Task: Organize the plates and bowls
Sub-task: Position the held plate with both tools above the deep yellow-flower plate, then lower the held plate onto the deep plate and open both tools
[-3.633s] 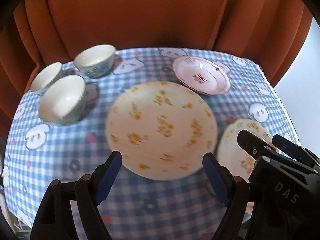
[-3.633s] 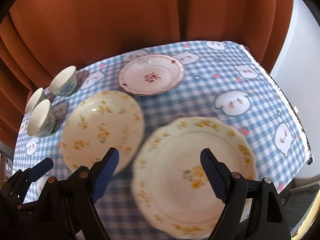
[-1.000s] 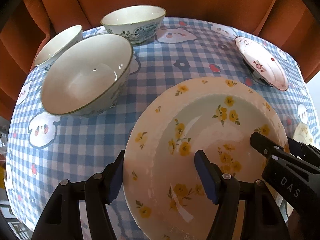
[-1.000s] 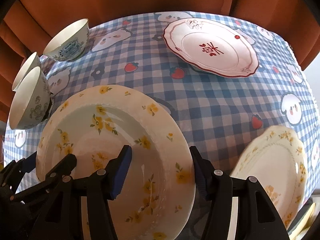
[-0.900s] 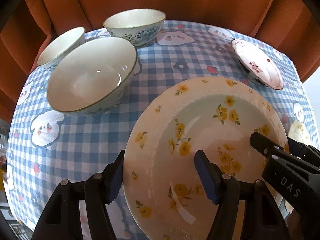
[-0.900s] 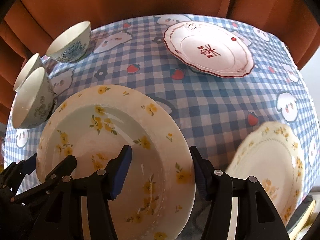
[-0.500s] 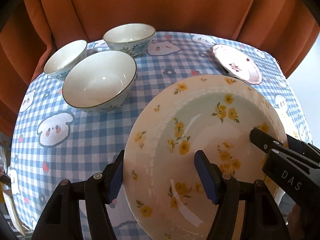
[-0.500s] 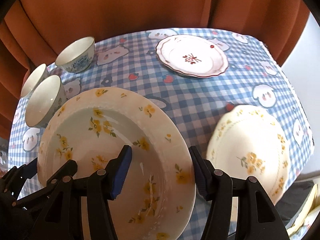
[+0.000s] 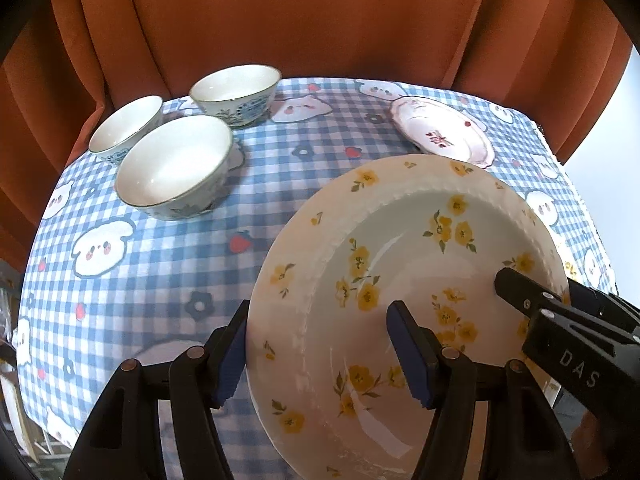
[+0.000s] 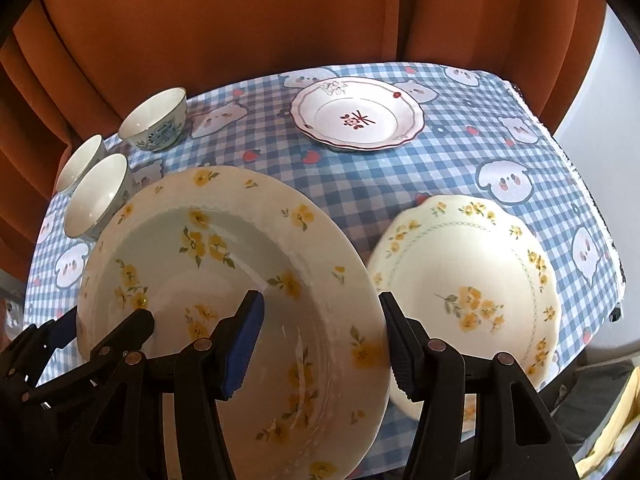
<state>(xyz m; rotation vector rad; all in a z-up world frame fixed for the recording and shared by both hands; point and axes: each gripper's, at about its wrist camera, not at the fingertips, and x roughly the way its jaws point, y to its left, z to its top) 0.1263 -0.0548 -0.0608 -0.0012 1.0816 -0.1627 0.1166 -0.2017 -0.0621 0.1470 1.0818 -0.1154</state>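
Note:
A large cream plate with yellow flowers (image 9: 400, 240) (image 10: 200, 248) hangs tilted above the blue-check table, carried by both grippers. My left gripper (image 9: 320, 320) grips the plate's left rim, one pad under it and one pad inside the well, and its jaws are closing on it. My right gripper (image 10: 320, 304) is shut on the opposite rim in the same way. On the table lie a scalloped plate with yellow flowers (image 10: 468, 280), a white plate with a red pattern (image 10: 356, 118) (image 9: 440, 132), and three bowls (image 9: 174, 166) (image 9: 236, 94) (image 9: 126, 128).
An orange curtain (image 9: 320, 20) hangs close behind the table. The tablecloth (image 10: 460, 168) drops off at the right edge, with a pale wall beyond. The bowls cluster at the back left, the red-patterned plate at the back right.
Both grippers have risen and drawn back with the flowered plate between them. The bowls and other plates look smaller and farther away, and have not shifted on the cloth.

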